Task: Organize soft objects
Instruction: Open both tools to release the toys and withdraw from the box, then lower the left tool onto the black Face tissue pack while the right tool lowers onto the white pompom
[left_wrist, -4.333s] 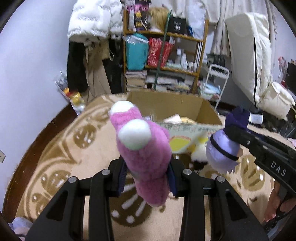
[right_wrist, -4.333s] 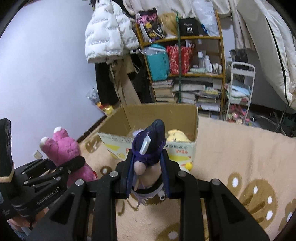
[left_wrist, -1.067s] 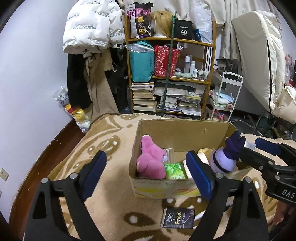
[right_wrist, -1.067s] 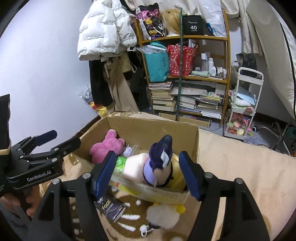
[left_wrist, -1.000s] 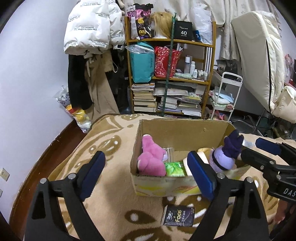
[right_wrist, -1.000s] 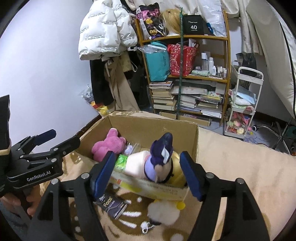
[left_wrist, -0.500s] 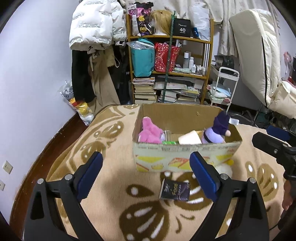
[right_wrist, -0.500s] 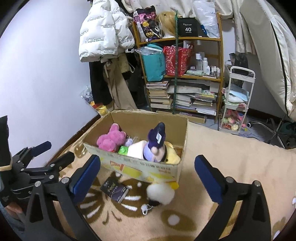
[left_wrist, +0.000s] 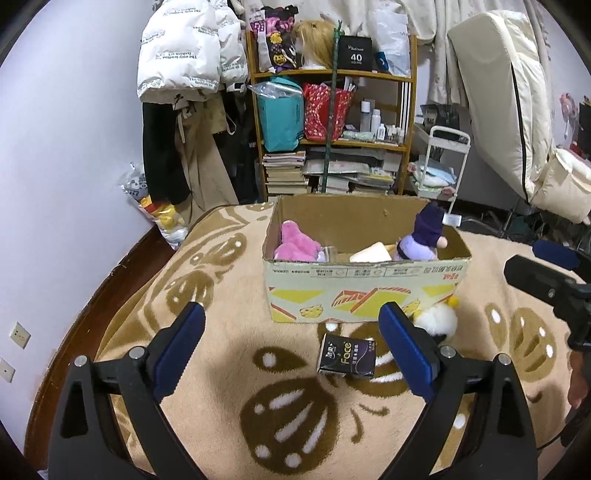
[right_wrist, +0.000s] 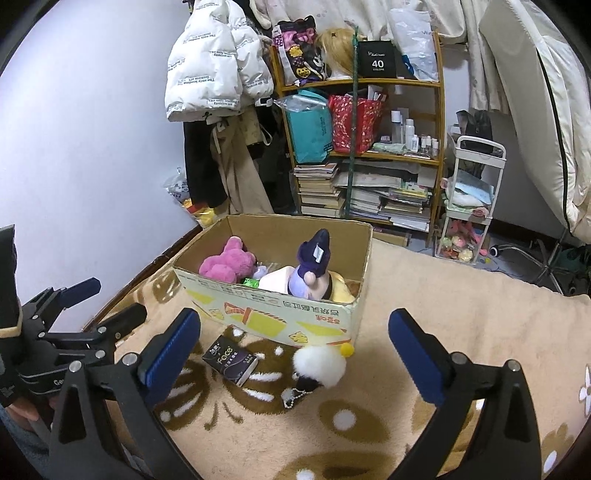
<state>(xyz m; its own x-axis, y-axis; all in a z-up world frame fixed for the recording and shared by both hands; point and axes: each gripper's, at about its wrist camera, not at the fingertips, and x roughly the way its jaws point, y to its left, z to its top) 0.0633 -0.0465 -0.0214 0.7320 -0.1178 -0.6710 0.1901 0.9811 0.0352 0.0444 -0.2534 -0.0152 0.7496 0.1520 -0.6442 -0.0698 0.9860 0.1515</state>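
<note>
Both my claws hang over the rug (left_wrist: 229, 373) in front of the box (left_wrist: 365, 295), and neither holds anything. My left claw (left_wrist: 291, 347) stands wide open, its blue pads apart with only the patterned rug and the near side of the box between them. My right claw (right_wrist: 295, 349) has just been opening and now stands fully spread, with nothing between its fingers (right_wrist: 415, 354). From the right view I see my left claw (right_wrist: 90, 302) at the left edge, its two fingers parted and clear of the box. From the left view my right claw (left_wrist: 554, 264) shows at the right edge, beside the box and apart from it. Inside the box the pink plush (left_wrist: 295, 243) lies at the left end, and the purple doll (left_wrist: 424, 236) sits upright toward the right end, its dark pointed hat above the rim. A pale cream thing (left_wrist: 371, 254) lies between them; I cannot tell what it is. On the rug, just in front of the box, lies a dark tissue pack (left_wrist: 347, 356) marked "Face". Beside it, touching the box's near right corner, lies a white fluffy toy (left_wrist: 437, 319) with a yellow bobble. Behind the box stands a shelf (left_wrist: 332, 122) crowded with books and bags.
</note>
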